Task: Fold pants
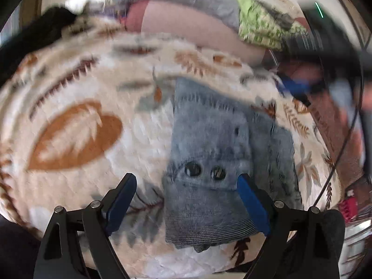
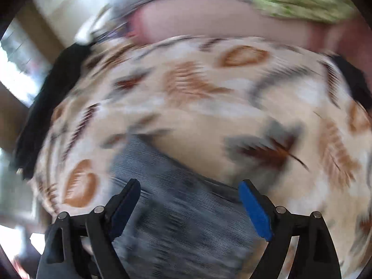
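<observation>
The pants, grey-blue denim, lie as a compact folded bundle on the leaf-patterned blanket of the bed, probably released there on purpose. The left gripper hangs above them, jaws wide and empty. The right gripper is also open, gripping nothing. Farther away, pillows and a green cloth crowd the far edge of the bed.
</observation>
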`<state>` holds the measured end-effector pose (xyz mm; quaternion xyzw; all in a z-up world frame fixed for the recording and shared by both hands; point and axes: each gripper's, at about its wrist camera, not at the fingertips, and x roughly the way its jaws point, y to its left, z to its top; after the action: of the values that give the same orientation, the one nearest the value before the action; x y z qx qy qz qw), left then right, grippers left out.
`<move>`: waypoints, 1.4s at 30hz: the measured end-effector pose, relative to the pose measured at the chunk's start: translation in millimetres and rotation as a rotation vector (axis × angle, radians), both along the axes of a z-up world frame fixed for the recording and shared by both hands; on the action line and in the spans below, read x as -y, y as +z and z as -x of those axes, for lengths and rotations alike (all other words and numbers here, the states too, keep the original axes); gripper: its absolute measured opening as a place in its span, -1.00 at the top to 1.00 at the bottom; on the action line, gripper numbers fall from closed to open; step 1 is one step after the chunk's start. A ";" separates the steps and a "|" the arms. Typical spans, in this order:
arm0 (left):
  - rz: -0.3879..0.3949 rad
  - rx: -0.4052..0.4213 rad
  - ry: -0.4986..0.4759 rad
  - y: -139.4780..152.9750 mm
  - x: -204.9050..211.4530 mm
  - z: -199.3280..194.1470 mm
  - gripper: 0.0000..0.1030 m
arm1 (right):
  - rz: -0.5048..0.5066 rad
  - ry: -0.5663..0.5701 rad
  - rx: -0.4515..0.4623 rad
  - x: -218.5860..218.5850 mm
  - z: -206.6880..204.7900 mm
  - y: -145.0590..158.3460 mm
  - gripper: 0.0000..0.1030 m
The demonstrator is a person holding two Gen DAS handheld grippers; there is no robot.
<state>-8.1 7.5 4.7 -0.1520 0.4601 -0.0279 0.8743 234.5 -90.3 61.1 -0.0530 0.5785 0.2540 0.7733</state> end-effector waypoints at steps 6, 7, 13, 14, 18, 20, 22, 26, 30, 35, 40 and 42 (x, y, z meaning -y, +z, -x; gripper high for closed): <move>0.087 -0.033 -0.027 -12.9 3.5 -4.6 -0.73 | 0.221 0.170 -0.185 -107.6 -35.3 -57.7 -0.71; 0.092 -0.035 -0.031 -14.3 3.7 -5.4 -0.73 | 0.260 0.178 -0.198 -109.0 -33.6 -67.5 -0.61; 0.077 -0.016 -0.058 -18.4 8.7 -8.0 -0.72 | 0.266 0.142 -0.195 -97.6 -31.7 -73.7 0.54; 0.067 -0.013 -0.065 -18.9 10.6 -8.7 -0.72 | 0.255 0.110 -0.164 -88.5 -32.3 -68.6 0.54; 0.050 -0.003 -0.070 -20.0 14.2 -9.3 -0.72 | 0.208 -0.071 -0.024 -53.1 -39.3 -49.3 0.52; 0.051 0.002 -0.066 -19.9 11.7 -8.1 -0.72 | 0.222 -0.155 0.063 -33.5 -42.0 -37.4 0.45; 0.055 0.009 -0.065 -19.6 11.2 -6.3 -0.72 | 0.075 -0.170 0.001 -11.7 -34.5 -28.7 0.38; 0.071 0.036 -0.062 -12.9 6.9 2.7 -0.71 | -0.066 -0.149 0.006 25.0 16.6 -10.6 -0.20; 0.079 0.099 -0.059 4.8 2.4 15.5 -0.71 | -0.121 -0.191 0.003 67.3 65.4 -25.2 -0.27; 0.075 0.121 -0.017 23.4 -0.8 22.4 -0.71 | -0.148 -0.294 -0.114 124.5 76.2 -88.8 -0.30; 0.009 0.130 -0.002 32.2 -1.7 30.1 -0.71 | -0.273 -0.305 -0.024 145.6 112.6 -42.1 -0.32; -0.014 0.125 0.014 34.8 -3.3 29.6 -0.71 | -0.354 -0.275 -0.020 147.5 132.6 -37.8 -0.41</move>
<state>-37.6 10.8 39.5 -0.1469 0.4037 -0.0282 0.9026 101.9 -237.8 23.2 0.1656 0.5344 0.2442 0.7921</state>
